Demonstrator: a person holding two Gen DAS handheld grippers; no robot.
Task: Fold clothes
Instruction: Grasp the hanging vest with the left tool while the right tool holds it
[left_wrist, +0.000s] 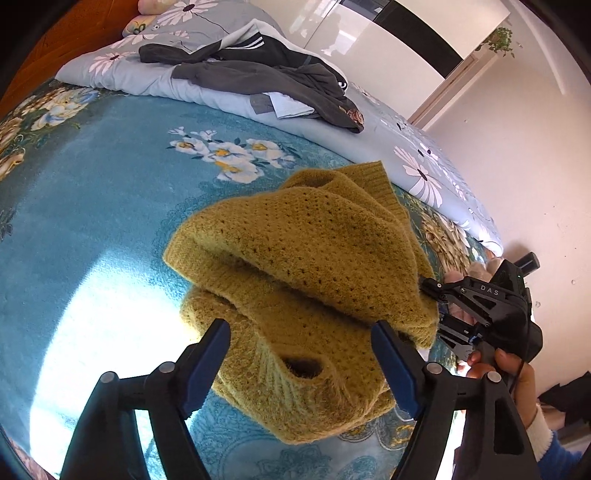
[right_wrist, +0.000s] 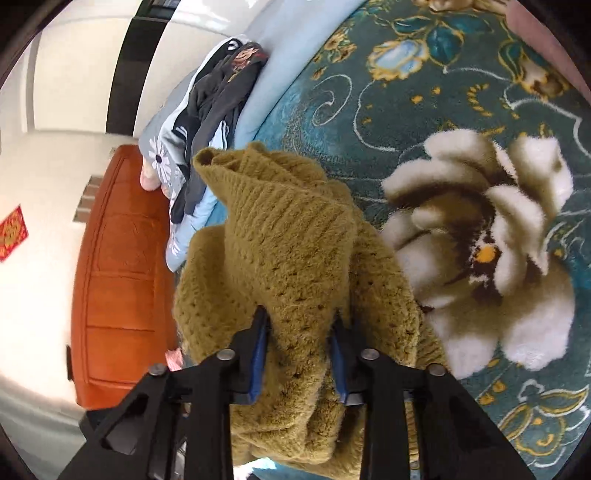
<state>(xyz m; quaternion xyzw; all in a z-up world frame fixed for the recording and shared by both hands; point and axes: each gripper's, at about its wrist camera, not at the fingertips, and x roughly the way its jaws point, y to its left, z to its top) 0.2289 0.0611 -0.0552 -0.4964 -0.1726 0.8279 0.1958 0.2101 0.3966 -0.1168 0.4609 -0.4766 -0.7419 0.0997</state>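
The task item is a mustard-yellow knitted sweater (left_wrist: 306, 280), loosely bunched on a teal floral blanket (left_wrist: 92, 206) that covers the bed. The knit is an open, fuzzy stitch with small holes throughout. Ribbed bands are visible at two points: one at the far end of the garment, standing up slightly, and one at the near end, where a round cuff opening faces the left wrist camera. The garment is folded over itself in several thick layers, with a deep crease running across its middle. It lies toward the right-hand edge of the blanket as the left wrist view shows it, with bare blanket on its left side.

Left gripper (left_wrist: 301, 369): jaws stand wide, one blue pad on each side of the near ribbed end. The pads do not press the fabric.

Right gripper (right_wrist: 300, 354): jaws stand narrow and pinch a thick fold of the sweater between the blue pads. In the left wrist view this gripper sits at the right end of the sweater, held by a person's hand (left_wrist: 517, 373) in a white cuff and blue sleeve.

Along the far edge of the bed, a grey daisy-print quilt (left_wrist: 147, 70) carries a heap of dark clothes (left_wrist: 258, 70). An orange-brown headboard (right_wrist: 118, 266) stands at one end.
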